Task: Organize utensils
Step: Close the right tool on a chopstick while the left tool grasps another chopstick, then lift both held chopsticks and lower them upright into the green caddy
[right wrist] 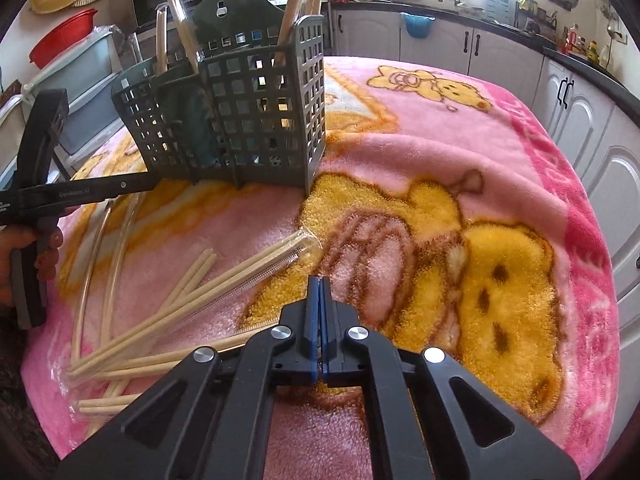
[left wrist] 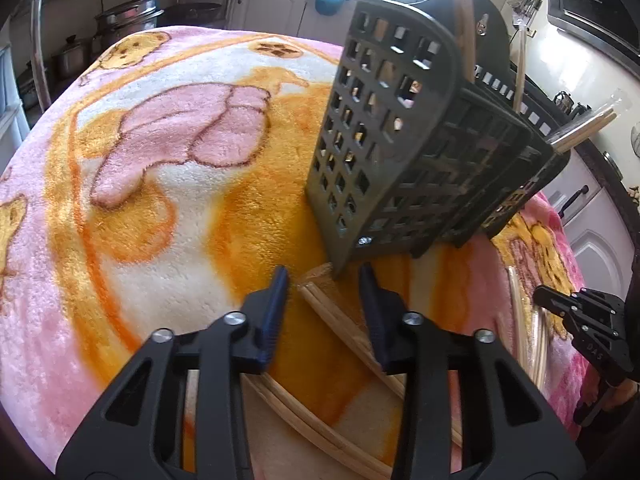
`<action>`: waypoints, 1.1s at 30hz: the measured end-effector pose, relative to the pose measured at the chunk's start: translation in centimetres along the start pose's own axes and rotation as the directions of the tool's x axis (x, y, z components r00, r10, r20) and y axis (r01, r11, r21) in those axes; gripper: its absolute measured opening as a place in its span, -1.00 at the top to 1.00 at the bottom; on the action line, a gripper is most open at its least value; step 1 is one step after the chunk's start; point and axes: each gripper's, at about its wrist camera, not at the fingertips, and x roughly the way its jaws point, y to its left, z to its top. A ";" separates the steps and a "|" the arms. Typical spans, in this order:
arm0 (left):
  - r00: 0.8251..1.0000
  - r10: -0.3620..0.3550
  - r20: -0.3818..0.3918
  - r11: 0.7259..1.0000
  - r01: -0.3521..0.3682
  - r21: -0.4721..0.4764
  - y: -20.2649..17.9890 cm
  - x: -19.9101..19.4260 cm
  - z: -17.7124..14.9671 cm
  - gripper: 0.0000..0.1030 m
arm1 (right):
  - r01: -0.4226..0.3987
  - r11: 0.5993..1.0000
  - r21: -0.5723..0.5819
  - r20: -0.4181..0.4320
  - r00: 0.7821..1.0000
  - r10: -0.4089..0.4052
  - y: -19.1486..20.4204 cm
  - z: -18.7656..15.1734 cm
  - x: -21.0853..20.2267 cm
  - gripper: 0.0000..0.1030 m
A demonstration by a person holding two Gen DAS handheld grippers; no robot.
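Note:
A grey lattice utensil holder [left wrist: 404, 152] stands on the pink and orange blanket [left wrist: 168, 184] and also shows in the right wrist view [right wrist: 248, 112], with wrapped chopsticks [right wrist: 296, 8] upright in its compartments. My left gripper [left wrist: 324, 284] is open just in front of the holder, astride a wrapped pair of wooden chopsticks [left wrist: 340, 320] lying on the blanket. My right gripper [right wrist: 319, 292] is shut and empty, low over the blanket. Several wrapped chopstick pairs [right wrist: 224, 280] lie to its left.
Kitchen cabinets [right wrist: 440, 44] and a counter run behind the table. Metal pots [left wrist: 128, 20] stand at the back left. A red bowl [right wrist: 60, 36] sits on a bin at the left. The left gripper's body [right wrist: 40, 196] reaches in beside the holder.

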 end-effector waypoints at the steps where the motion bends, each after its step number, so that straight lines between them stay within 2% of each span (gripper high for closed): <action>1: 1.000 -0.001 -0.002 1.000 0.001 -0.004 0.2 0.1 0.0 0.56 | -0.002 1.000 -0.001 0.006 1.000 0.002 0.1 0.0 -0.2 0.98; 15: 1.000 -0.017 0.002 1.000 0.017 0.019 0.3 -1.0 -0.2 0.83 | -0.011 1.000 -0.008 0.129 0.992 0.012 1.4 1.7 -4.1 0.98; 21: 0.995 -0.051 0.085 0.998 0.049 0.025 -0.5 -4.4 0.3 0.87 | -0.020 1.000 -0.019 0.196 0.980 0.023 2.2 2.9 -6.5 0.98; 26: 0.978 -0.107 0.177 0.993 0.097 0.064 -2.4 -8.2 1.3 0.89 | -0.040 0.999 -0.031 0.264 0.963 0.047 3.2 3.9 -9.0 0.98; 33: 0.935 -0.182 0.303 0.979 0.143 0.146 -5.3 -14.0 2.8 0.90 | -0.059 0.996 -0.067 0.371 0.925 0.080 5.0 5.4 -13.4 0.98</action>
